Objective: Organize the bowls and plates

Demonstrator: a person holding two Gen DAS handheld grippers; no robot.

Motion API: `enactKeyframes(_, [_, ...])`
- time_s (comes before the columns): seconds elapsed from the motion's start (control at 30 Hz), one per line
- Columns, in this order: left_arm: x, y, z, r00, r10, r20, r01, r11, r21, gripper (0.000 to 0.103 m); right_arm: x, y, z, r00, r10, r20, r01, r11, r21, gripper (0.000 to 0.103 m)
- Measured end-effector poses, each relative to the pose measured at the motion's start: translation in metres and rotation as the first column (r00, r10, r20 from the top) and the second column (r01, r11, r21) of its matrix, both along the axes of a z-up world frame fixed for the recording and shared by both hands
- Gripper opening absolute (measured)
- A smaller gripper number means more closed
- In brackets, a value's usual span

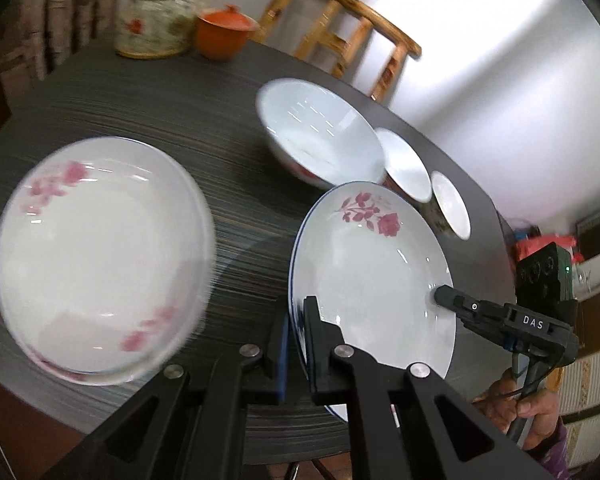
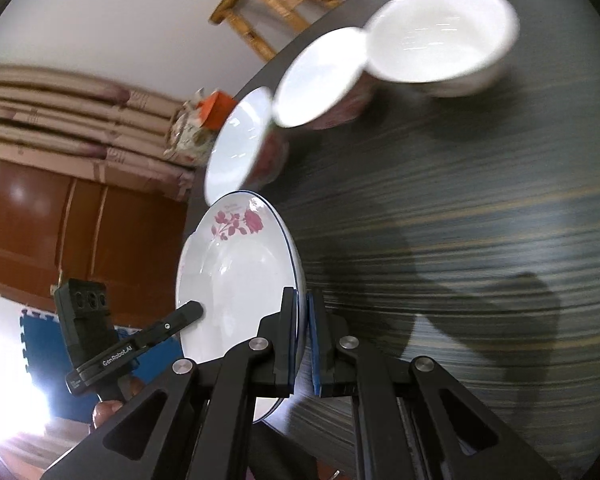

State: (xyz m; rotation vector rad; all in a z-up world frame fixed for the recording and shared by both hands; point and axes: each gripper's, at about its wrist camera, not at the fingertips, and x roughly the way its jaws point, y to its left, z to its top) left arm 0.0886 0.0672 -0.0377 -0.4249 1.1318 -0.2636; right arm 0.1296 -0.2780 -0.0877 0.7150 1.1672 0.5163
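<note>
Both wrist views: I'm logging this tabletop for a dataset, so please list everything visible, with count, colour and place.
Rose plate: one, white with red rose and blue rim, held off the table between both tongs.
Second plate: one, white with pink flowers, left on the table.
Bowls: three, white inside, in a row behind the rose plate, one large and two smaller.
Teapot: one, floral with a cane handle, far table edge.
Lidded cup: one, orange, beside the teapot.
Table: one, dark striped.
Chair: one, wooden, behind the table.
Left tongs: black, shut on the plate's rim.
Right tongs: black, shut on the opposite rim.
</note>
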Motion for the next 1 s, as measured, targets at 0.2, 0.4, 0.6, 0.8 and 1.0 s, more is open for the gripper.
enactKeyframes(0.2, [-0.006,0.054,0.006,0.996,0.086,0.012,-0.086,0.996,0.004,0.006,0.017,0.053,0.013,0.997,0.076,0.017,-0.076,0.997,0.004,0.009])
enactKeyframes(0.4, [-0.01,0.102,0.007,0.986,0.163,0.018,-0.163,0.987,0.0,0.006,0.035,0.108,0.017,0.99,0.141,0.022,-0.141,0.99,-0.001,0.009])
enactKeyframes(0.6, [-0.017,0.141,0.004,0.976,0.217,0.022,-0.217,0.976,0.005,0.006,0.049,0.147,0.013,0.98,0.196,0.009,-0.196,0.98,-0.011,0.009])
enactKeyframes(0.8, [-0.018,0.166,-0.005,0.968,0.251,0.014,-0.251,0.968,0.012,0.007,0.061,0.178,0.008,0.972,0.234,-0.006,-0.234,0.972,-0.033,0.009])
enactKeyframes(1.0, [-0.018,0.178,-0.016,0.963,0.269,0.008,-0.269,0.963,0.025,0.008,0.068,0.195,0.001,0.966,0.257,-0.019,-0.258,0.965,-0.053,0.009])
